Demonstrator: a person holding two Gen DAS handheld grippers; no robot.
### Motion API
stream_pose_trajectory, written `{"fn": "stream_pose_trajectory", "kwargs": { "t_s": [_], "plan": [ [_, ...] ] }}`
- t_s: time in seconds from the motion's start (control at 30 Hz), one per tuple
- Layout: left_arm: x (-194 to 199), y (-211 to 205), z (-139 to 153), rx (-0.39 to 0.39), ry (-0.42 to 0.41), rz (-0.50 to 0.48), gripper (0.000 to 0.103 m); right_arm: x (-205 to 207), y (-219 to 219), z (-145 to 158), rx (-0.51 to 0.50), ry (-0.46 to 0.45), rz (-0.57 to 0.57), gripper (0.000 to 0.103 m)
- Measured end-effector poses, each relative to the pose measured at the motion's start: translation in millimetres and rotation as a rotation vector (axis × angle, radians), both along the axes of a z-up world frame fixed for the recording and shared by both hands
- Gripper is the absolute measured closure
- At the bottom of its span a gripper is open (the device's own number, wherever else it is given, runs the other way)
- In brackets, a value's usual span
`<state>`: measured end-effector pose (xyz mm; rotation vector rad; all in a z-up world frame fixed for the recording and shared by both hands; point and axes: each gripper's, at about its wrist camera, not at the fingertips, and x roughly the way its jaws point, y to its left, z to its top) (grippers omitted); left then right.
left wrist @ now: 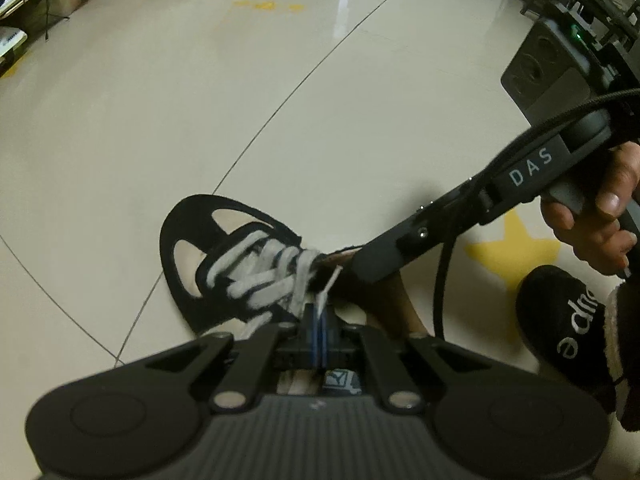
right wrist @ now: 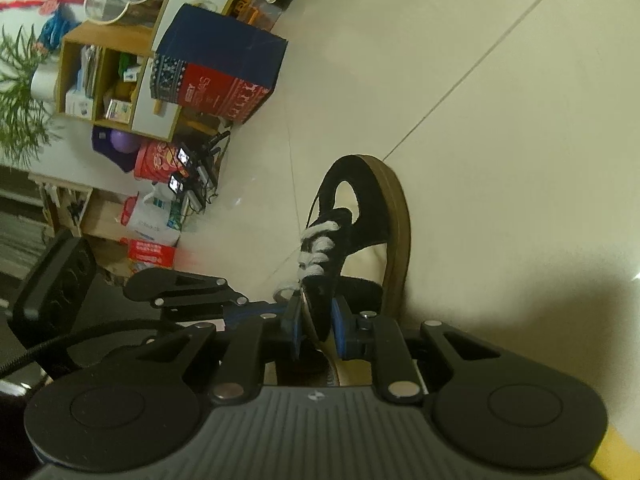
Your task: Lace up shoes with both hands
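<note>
Left wrist view looks down on a black-and-cream sneaker (left wrist: pixel 224 264) lying on the tiled floor (left wrist: pixel 200 100), its toe pointing away, beside a floor seam rather than near any wall. The left tool (left wrist: pixel 321 320) has its blue pads pressed together on the stiff white tip of the shoelace (left wrist: pixel 326 290), just behind the top crossings of the lacing. The right tool (right wrist: pixel 316 326) comes in from the right side; in the right wrist view its pads stand a narrow way apart on either side of the shoe's dark tongue or collar flap (right wrist: pixel 318 304) and seem to pinch it, steadying the shoe.

The step in hand looks like threading the lace tip through an upper eyelet. To do it well, I would keep the right tool's hold firm so the shoe does not slide on the smooth tile, keep the pinch close to the tip so the end stays stiff, and aim it squarely at the eyelet. Which eyelet is free I cannot tell; the lacing hides it.
</note>
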<state>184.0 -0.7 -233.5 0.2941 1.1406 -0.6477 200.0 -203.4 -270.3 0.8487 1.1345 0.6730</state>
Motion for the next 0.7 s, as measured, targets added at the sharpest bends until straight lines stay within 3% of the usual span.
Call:
{"fn": "stream_pose_trajectory", "kwargs": {
  "t_s": [0.23, 0.7],
  "plan": [
    [5, 3, -2, -0.031, 0.03, 0.028, 0.101, -1, -5, -3, 0.036, 0.024, -0.013, 0.085],
    [0, 5, -2, -0.077, 0.023, 0.03, 0.101, -4, 12, 16, -0.107, -0.124, 0.079, 0.085]
  ]
}}
